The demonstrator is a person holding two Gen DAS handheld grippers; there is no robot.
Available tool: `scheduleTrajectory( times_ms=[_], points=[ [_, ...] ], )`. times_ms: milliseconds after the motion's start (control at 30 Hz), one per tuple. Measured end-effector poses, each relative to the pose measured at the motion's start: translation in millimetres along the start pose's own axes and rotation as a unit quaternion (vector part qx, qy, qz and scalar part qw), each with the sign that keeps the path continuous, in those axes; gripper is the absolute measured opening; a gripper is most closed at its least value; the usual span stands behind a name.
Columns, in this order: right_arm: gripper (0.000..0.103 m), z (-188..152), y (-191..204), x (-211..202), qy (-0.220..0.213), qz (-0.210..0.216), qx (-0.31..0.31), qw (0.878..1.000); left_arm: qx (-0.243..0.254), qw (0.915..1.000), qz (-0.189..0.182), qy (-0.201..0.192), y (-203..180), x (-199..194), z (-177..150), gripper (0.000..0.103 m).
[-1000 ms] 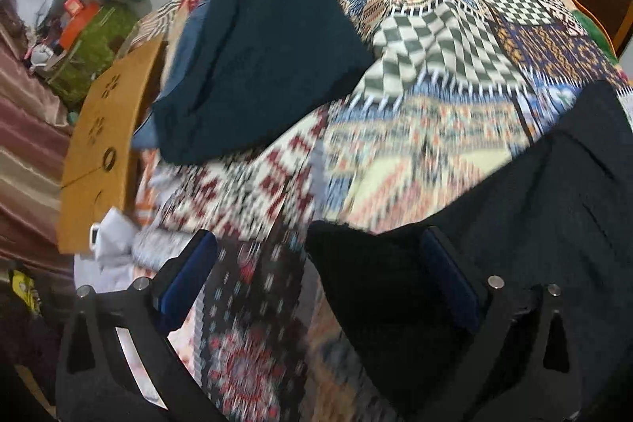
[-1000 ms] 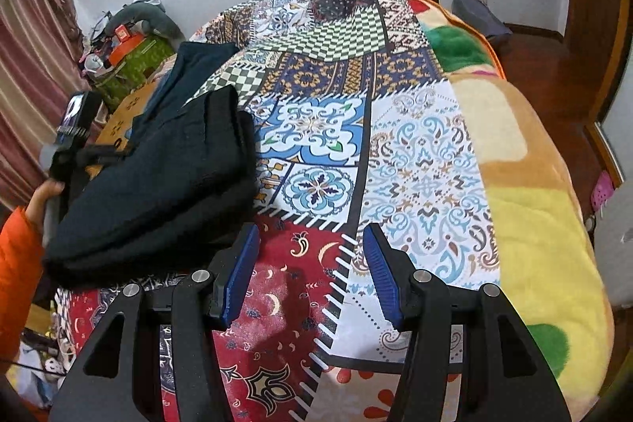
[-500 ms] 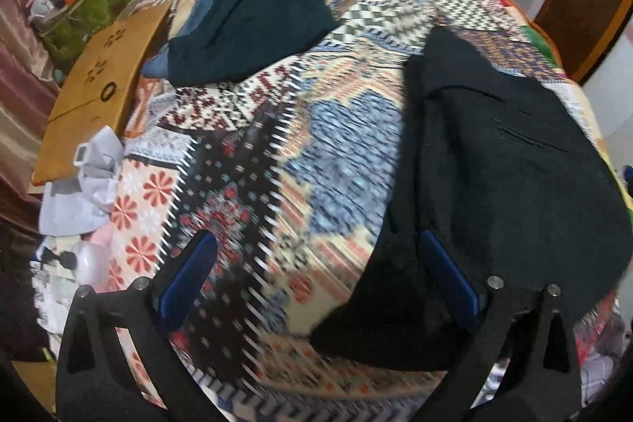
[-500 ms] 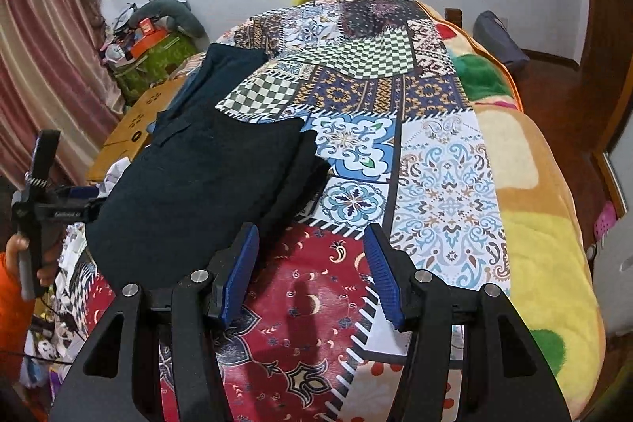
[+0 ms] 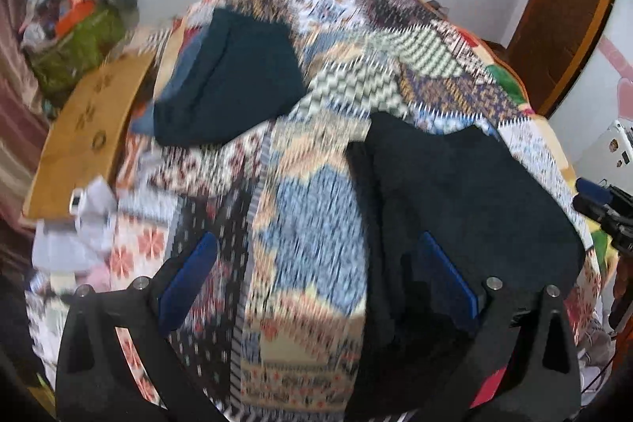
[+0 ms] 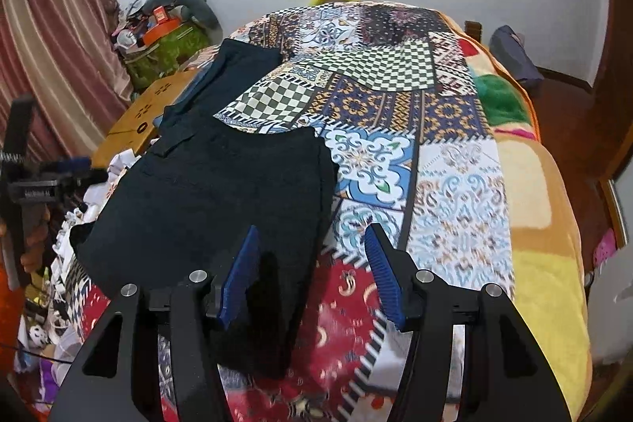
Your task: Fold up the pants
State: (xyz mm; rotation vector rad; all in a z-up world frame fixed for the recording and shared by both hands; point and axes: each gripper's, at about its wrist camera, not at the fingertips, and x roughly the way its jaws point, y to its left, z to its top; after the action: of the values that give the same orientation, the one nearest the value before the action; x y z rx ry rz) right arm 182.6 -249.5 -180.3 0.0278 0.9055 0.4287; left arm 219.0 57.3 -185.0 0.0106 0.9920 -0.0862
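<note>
Black pants (image 6: pixel 205 200) lie spread on the patchwork bed cover (image 6: pixel 395 113), waist end far, one end near my right gripper. In the left wrist view, which is motion-blurred, the pants (image 5: pixel 467 192) lie at the right. My left gripper (image 5: pixel 316 279) is open and empty above the cover, its right finger over the pants' edge. My right gripper (image 6: pixel 312 271) is open and empty, its left finger above the pants' near end. The left gripper shows at the left of the right wrist view (image 6: pixel 91 173).
A folded dark teal garment (image 5: pixel 233 78) lies at the bed's far left; it also shows in the right wrist view (image 6: pixel 237 66). A wooden board (image 5: pixel 83 137) and cluttered bags (image 6: pixel 166 38) stand at the bed's left. A yellow blanket (image 6: pixel 546 232) covers the right side.
The pants have been let go and now lie spread flat on the bed. Both grippers have pulled back from them and stay open.
</note>
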Motion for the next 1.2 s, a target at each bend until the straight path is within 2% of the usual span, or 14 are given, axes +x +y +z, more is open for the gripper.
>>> scheduleTrajectory(
  times_ms=[133, 267, 333, 467, 500, 533, 567, 633, 700, 867, 967, 1100, 1200],
  points=[
    [0.052, 14.7, 1.8, 18.0, 0.009, 0.000, -0.020, 1.000, 0.026, 0.9996, -0.009, -0.007, -14.4, 18.3, 29.8, 0.103],
    [0.052, 32.9, 1.2, 46.4, 0.028, 0.013, -0.033, 0.999, 0.047, 0.9981, -0.036, 0.017, -30.4, 50.6, 53.6, 0.102],
    [0.052, 41.9, 0.0, 62.8, 0.038, 0.018, -0.036, 0.998, 0.053, 0.9965, -0.053, 0.038, -36.2, 68.6, 61.8, 0.093],
    [0.051, 54.6, -5.2, 94.6, 0.067, 0.027, -0.034, 0.997, 0.060, 0.9891, -0.096, 0.095, -41.1, 105.7, 68.4, 0.066],
    [0.040, 55.4, -5.3, 101.3, 0.074, 0.027, -0.036, 0.996, 0.057, 0.9878, -0.105, 0.100, -41.9, 109.5, 68.5, 0.059],
    [0.035, 55.1, -4.2, 109.9, 0.088, 0.033, -0.044, 0.995, 0.053, 0.9863, -0.117, 0.103, -41.0, 113.9, 67.5, 0.056],
    [0.034, 53.7, -3.3, 115.0, 0.095, 0.033, -0.051, 0.994, 0.053, 0.9869, -0.117, 0.098, -40.7, 114.4, 66.0, 0.056],
    [0.025, 48.9, -1.0, 119.9, 0.091, 0.025, -0.074, 0.993, 0.056, 0.9881, -0.110, 0.091, -39.2, 116.3, 61.7, 0.056],
    [0.023, 45.1, -3.7, 122.1, 0.091, 0.026, -0.080, 0.992, 0.058, 0.9882, -0.108, 0.092, -39.3, 119.5, 58.4, 0.057],
    [0.023, 43.0, -7.0, 120.9, 0.095, 0.022, -0.079, 0.992, 0.054, 0.9887, -0.106, 0.091, -38.5, 117.4, 62.5, 0.058],
    [0.023, 48.1, -5.7, 115.8, 0.095, 0.019, -0.074, 0.993, 0.031, 0.9898, -0.108, 0.087, -30.3, 107.4, 67.8, 0.060],
    [0.024, 56.0, -4.2, 89.9, 0.072, 0.011, -0.061, 0.995, 0.012, 0.9971, -0.059, 0.047, -18.5, 79.0, 73.8, 0.060],
    [0.030, 58.2, 2.7, 71.6, 0.058, 0.032, -0.056, 0.996, 0.011, 0.9969, -0.069, 0.037, -13.6, 61.1, 71.5, 0.061]
  ],
)
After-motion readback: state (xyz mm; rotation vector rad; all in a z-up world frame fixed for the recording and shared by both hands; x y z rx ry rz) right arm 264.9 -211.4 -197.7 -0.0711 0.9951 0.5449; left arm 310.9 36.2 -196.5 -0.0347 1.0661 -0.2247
